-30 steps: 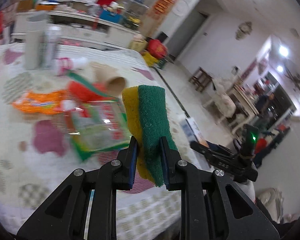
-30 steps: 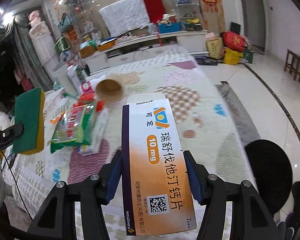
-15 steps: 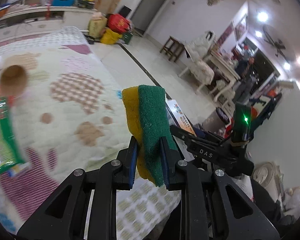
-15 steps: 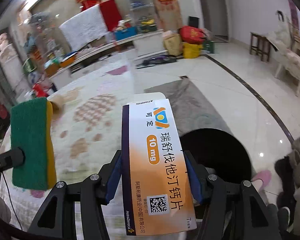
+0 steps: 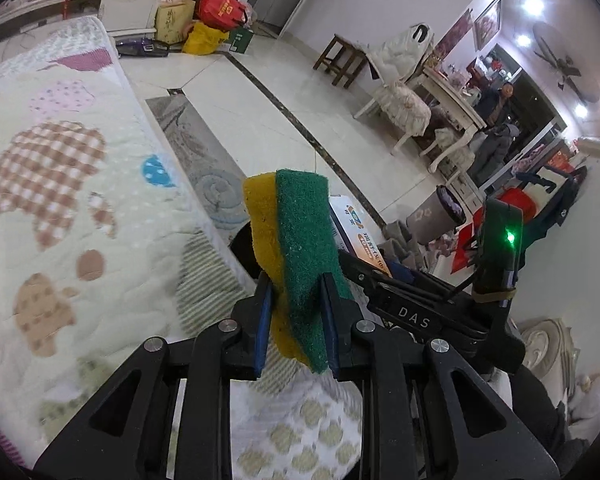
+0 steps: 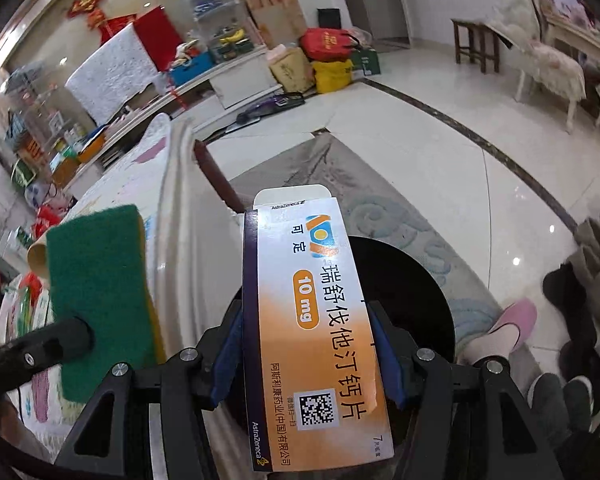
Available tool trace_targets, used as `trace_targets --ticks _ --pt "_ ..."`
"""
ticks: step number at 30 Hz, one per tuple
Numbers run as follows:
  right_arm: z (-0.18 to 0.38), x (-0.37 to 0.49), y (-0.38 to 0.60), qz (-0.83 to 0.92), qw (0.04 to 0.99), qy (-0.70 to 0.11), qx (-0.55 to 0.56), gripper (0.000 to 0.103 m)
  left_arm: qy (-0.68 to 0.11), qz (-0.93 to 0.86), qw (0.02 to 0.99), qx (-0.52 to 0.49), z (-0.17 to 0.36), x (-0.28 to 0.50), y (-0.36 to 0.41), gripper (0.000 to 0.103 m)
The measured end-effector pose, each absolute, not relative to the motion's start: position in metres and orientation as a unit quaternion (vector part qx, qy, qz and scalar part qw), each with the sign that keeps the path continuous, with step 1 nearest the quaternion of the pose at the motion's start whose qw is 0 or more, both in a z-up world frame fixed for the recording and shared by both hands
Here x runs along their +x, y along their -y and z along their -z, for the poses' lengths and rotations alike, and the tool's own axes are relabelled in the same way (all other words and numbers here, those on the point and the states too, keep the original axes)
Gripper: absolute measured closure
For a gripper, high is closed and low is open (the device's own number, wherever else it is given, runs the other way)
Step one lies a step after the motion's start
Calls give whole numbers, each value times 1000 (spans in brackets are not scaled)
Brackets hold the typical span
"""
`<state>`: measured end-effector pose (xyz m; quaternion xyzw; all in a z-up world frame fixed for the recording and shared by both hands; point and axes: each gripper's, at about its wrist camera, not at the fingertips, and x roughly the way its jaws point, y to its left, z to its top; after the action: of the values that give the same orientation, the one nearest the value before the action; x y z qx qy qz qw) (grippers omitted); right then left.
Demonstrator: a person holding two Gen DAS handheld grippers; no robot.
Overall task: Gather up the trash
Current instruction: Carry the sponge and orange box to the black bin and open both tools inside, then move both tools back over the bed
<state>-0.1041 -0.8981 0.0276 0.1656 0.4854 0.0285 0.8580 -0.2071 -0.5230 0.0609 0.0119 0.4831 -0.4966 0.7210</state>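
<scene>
Both grippers have swung away from the littered quilt toward its edge. Left gripper (image 5: 296, 312) stays clenched on the sponge (image 5: 300, 256); right gripper (image 6: 306, 344) grasps the medicine box (image 6: 316, 320). Just beyond the box lies the black bin (image 6: 412, 292), then pale floor (image 6: 420, 128).

Patterned quilt (image 5: 60, 208) over the bed, grey rug (image 5: 204, 160) on floor (image 5: 284, 96).

Black bin (image 6: 412, 280) mouth open below, nothing across it. Quilted surface (image 5: 60, 200) edge crowds its left side; slippers (image 6: 512, 320) on the floor to the right. Tiled floor (image 6: 440, 152) beyond clear.
</scene>
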Motion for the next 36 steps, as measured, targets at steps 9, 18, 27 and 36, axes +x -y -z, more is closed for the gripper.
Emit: trace_targets --ticks 9,18,27,36 --pt "-14 -112 913 -17 851 -490 187 31 -485 491 723 21 -47 -210 532 52" --pt "-18 -112 892 -34 853 -493 171 31 -451 452 767 58 -55 -218 511 52" --pt "-41 -121 863 -43 864 -483 135 30 -423 405 808 64 -64 -217 466 52" --pt "-72 -130 810 -86 876 -464 103 26 -400 361 841 51 -74 -207 406 52"
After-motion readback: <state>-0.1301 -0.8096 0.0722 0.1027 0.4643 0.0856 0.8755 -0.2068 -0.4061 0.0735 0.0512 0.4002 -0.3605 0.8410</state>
